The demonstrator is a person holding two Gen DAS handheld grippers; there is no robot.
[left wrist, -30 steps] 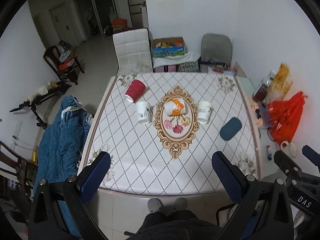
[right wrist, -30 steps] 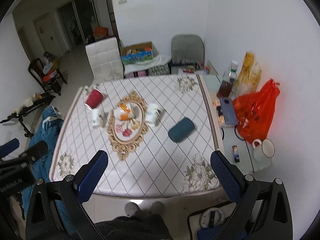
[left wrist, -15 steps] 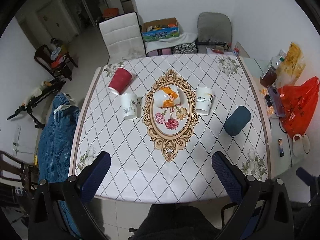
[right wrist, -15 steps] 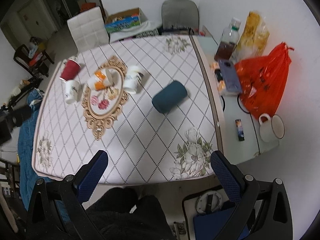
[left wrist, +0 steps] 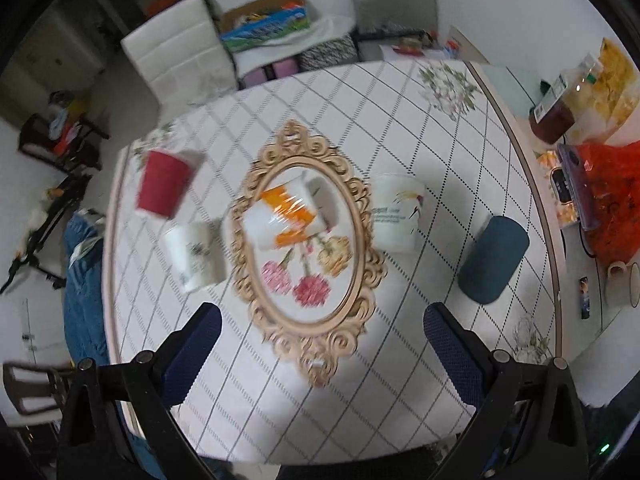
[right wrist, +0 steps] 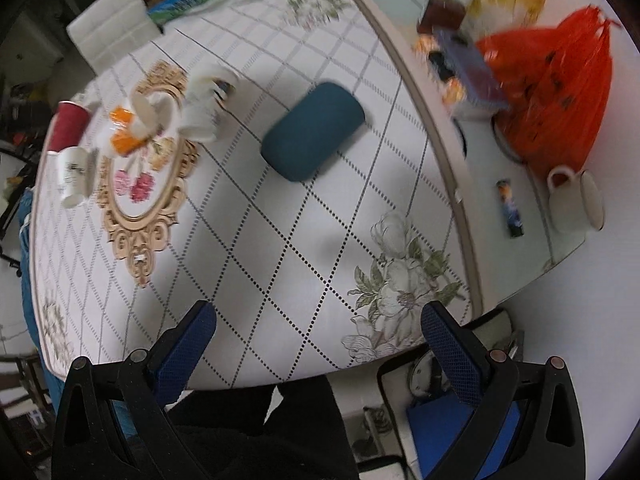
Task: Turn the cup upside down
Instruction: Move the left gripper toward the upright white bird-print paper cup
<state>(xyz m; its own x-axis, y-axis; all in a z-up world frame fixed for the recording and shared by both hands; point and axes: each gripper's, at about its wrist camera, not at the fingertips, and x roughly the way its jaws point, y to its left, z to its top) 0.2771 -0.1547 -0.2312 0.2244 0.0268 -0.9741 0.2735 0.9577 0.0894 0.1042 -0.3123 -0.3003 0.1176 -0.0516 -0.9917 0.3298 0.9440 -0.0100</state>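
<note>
- 5 cups on table [left wrist: 400,128], all lying on their sides, none inverted yet
- orange/white cup [left wrist: 286,216] – inside gold oval motif [left wrist: 304,312] at tbl centre, rim toward far right
- white printed cup [left wrist: 396,218] – just right of the oval, apart from the orange one
- white cup w/ dark print [left wrist: 196,256] – left of the oval, near side
- red cup [left wrist: 162,180] – far left, just beyond that white cup; blurred, can't tell if they touch
- dark teal cup [left wrist: 494,264] – right side of tbl, well apart from the other 4; right cam shows it as the nearest cup [right wrist: 314,136]
- left gripper [left wrist: 320,340] – fingers spread wide, nothing between them, above near tbl edge, facing the oval
- right gripper [right wrist: 318,336] – also spread wide, holding nothing, over near right corner by the flower print [right wrist: 396,284]
- off-tbl right, side shelf: 1 red plastic bag [right wrist: 560,92], 1 enamel mug [right wrist: 576,200], 1 bottle [left wrist: 560,104]
- far side: 1 white chair [left wrist: 176,60], 1 grey chair [left wrist: 394,0], 1 cardboard box [left wrist: 264,20]
- both views motion-blurred
</note>
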